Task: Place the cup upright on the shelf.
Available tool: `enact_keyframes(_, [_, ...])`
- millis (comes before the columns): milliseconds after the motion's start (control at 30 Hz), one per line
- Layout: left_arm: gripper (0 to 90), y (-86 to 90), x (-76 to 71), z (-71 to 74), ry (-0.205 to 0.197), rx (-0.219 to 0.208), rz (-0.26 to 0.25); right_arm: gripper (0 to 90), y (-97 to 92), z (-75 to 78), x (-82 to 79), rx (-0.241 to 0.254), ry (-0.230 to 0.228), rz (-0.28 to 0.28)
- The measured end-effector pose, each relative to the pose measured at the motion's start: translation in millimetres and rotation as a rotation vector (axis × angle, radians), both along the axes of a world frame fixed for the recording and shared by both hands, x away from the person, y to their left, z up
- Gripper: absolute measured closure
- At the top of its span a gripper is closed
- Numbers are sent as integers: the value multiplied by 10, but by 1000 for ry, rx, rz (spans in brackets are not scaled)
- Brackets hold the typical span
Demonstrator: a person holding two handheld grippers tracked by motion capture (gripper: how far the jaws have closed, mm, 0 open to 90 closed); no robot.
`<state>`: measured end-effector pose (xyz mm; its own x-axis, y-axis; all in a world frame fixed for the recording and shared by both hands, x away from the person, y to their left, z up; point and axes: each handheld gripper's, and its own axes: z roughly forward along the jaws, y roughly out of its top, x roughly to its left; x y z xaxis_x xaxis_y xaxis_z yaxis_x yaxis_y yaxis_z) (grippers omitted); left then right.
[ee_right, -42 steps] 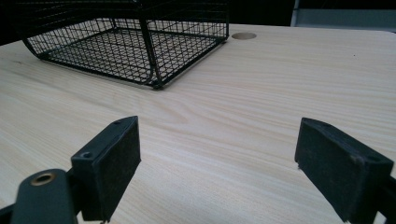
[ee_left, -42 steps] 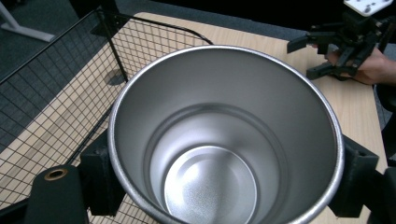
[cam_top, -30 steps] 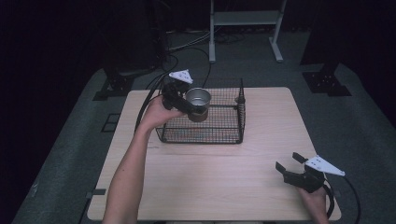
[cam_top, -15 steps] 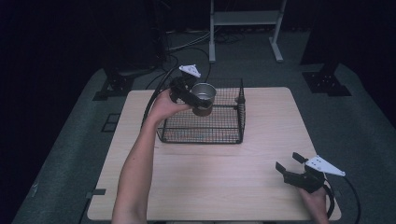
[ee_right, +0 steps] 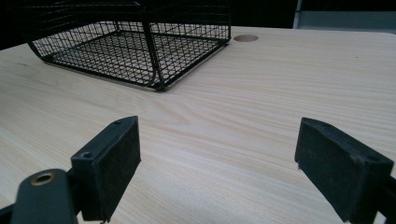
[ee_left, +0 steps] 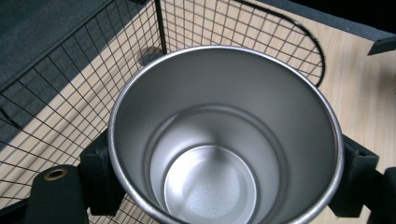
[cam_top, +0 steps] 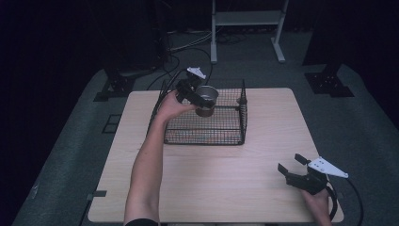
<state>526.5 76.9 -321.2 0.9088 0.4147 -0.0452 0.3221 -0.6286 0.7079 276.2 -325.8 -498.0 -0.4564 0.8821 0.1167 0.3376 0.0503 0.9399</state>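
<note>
Lower right of the high view: my right gripper (cam_top: 292, 168), jaws spread wide, nothing between them, low over the bare wooden table (cam_top: 263, 141). Centre: black wire basket (cam_top: 221, 134), standing on the table. Upper centre: my left gripper (cam_top: 200, 97), clamped on a steel cup (cam_top: 206, 99), mouth up, held over the basket's far left part.

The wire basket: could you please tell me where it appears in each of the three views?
High view: wire basket upper centre of the table.
Left gripper view: its mesh lies behind and left of the held steel cup.
Right gripper view: upper left.
Shared landmark: the pale wooden table.
</note>
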Motion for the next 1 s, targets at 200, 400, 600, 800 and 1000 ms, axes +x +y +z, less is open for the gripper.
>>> enact_keyframes(200, [175, -25, 83, -105, 6, 1, 25, 135, -5, -1, 1, 3, -2, 4])
enact_keyframes(400, [175, -98, 129, -206, 6, 15, 28, 135, -6, 0, 0, 6, 1, 2])
enact_keyframes(600, [175, -158, 175, -326, 30, 33, 35, 135, -8, 0, -1, 6, 1, 4])
enact_keyframes(800, [175, -153, 231, -467, 50, 55, 60, 135, -10, -1, 0, 5, -2, 8])
enact_keyframes(1000, [175, -133, 269, -645, 81, 69, 80, 135, -9, 0, -3, 7, -1, 8])
